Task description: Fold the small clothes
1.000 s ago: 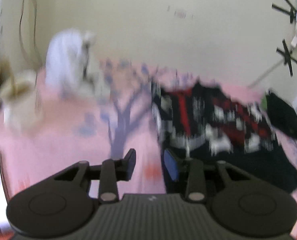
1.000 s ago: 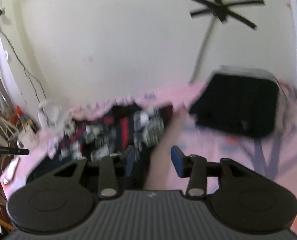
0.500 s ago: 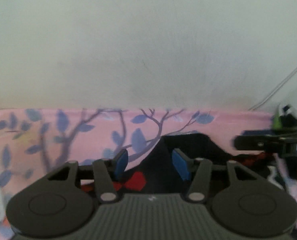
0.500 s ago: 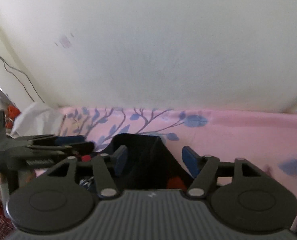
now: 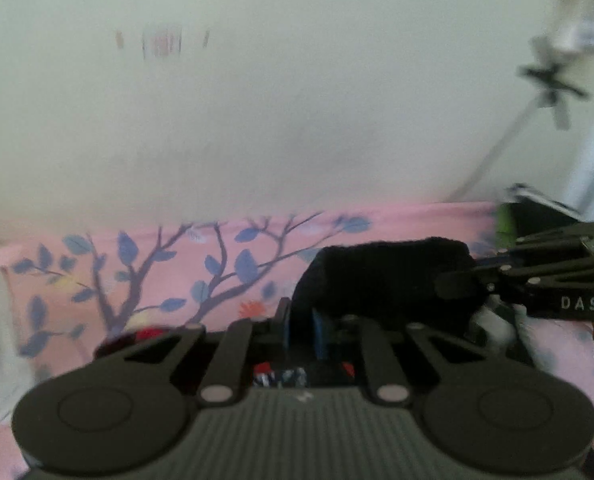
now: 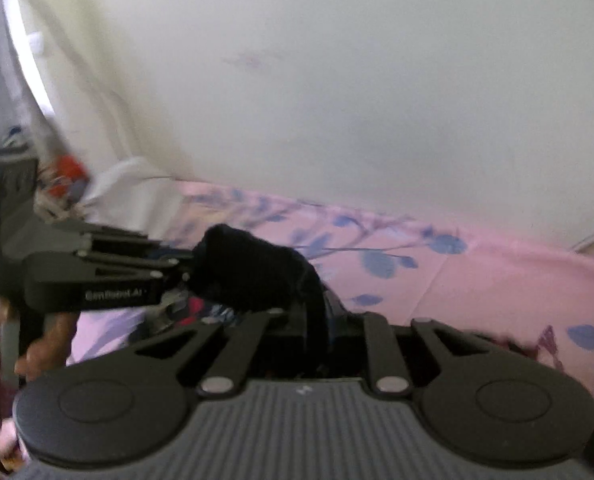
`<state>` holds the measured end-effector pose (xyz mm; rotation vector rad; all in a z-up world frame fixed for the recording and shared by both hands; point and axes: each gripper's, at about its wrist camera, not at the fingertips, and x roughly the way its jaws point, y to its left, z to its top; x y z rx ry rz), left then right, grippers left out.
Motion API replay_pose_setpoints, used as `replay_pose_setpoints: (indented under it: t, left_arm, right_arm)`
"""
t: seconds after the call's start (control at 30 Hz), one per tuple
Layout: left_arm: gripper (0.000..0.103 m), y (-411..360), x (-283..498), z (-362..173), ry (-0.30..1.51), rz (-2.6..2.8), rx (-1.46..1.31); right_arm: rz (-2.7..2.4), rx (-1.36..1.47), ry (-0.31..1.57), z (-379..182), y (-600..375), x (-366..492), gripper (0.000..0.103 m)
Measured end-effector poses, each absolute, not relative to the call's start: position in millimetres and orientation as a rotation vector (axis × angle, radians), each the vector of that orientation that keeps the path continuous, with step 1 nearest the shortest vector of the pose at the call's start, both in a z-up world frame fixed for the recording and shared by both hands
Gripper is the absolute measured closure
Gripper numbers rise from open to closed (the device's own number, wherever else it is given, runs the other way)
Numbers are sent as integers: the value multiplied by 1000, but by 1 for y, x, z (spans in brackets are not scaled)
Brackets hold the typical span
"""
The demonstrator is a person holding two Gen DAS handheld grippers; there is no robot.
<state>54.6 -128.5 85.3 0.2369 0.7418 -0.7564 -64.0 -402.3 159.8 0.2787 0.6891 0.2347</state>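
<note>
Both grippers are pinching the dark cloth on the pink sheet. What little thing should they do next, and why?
Probably lift the pinched edge a little and carry it over. The left gripper is shut on the cloth, and the right gripper is closing on the same bunched edge, which already stands up off the sheet. The rest lies low, ready to be folded over.

1. The dark garment (image 5: 381, 280) is black with red and white patterning (mostly hidden below).
2. Its black edge is lifted off the pink floral bed sheet (image 5: 177, 272), bunched into a raised, rounded fold (image 6: 253, 268).
</note>
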Motion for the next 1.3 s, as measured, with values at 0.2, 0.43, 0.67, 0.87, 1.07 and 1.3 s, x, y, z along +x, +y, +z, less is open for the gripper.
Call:
replay_pose_setpoints:
  t: [0.2,0.43,0.67,0.87,1.07,1.3]
  left_arm:
    - [93,-54,-78,113,606,-851,242]
    - [92,-11,-161,56,739,-880,232]
    - [79,17,-173,35,789,-869,160]
    - [54,87,-173,77,652,-825,6]
    - [49,74,-100,62,743,-667,-28]
    - [88,11,-30,23,767,-518,66]
  right_arm:
    - [268,184,587,186,-349,-206,92]
    - [190,83,598,129,-283,-311,95]
    - [111,181,592,89,-270,-326,72]
    - [102,214,462,127,-291,-365,61]
    - [-35,272,390,138,-321,-344,56]
    - [-69,399,579,81,-355,-237,92]
